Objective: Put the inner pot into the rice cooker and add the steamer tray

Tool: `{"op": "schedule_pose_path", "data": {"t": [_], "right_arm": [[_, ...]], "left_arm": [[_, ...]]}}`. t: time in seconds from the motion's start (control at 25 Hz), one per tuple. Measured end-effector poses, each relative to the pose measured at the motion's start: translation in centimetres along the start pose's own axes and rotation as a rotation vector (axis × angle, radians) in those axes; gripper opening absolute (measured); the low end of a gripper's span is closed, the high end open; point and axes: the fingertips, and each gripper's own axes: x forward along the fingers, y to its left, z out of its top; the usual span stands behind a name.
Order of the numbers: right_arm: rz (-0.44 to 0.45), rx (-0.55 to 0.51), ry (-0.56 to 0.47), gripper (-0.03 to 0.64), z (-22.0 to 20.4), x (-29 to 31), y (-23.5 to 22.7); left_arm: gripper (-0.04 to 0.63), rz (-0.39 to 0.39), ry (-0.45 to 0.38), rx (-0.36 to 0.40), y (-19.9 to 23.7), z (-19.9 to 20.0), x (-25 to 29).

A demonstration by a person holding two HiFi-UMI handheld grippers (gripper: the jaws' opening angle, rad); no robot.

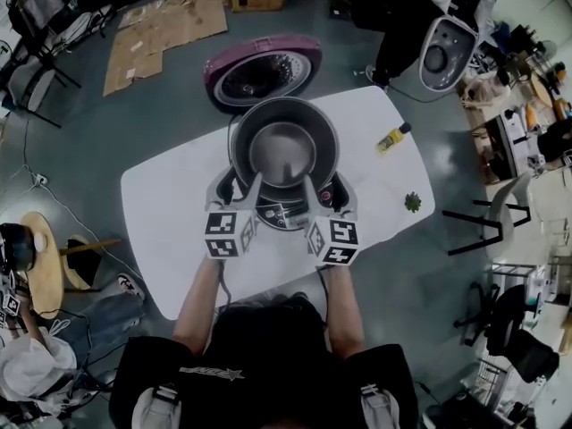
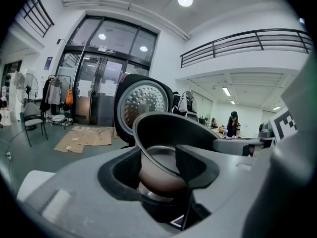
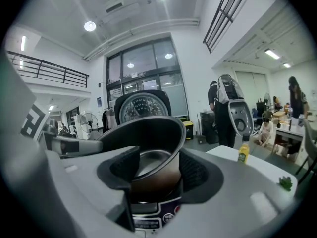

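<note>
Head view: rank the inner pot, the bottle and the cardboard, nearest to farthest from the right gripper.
1. The inner pot: straight ahead, its rim held in the right gripper.
2. The bottle: lying on the table, off to the right.
3. The cardboard: on the floor beyond the table, far left.
</note>
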Motion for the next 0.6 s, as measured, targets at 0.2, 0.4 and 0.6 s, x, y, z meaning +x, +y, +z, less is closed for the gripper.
{"op": "schedule_pose_path", "data": {"t": [0.2,0.4,0.6], "right_arm": [[0.004,0.005,0.051,0.250,-1.2,0.9,0.0],[0.006,0.015,0.139,0.250,-2.5,1.9,-0.3],[-0.005,0.008,0.217,0.250,-3.6,2.8,-0.7]], "left_arm": [[0.225,0.010,0.033,-0.018,0.6,-1.2,0.6],[0.226,0.019,0.065,-0.038,0.9,-2.1,1.2],[0.225,0.029,0.099,-0.045,1.2,-2.9,2.0]]}}
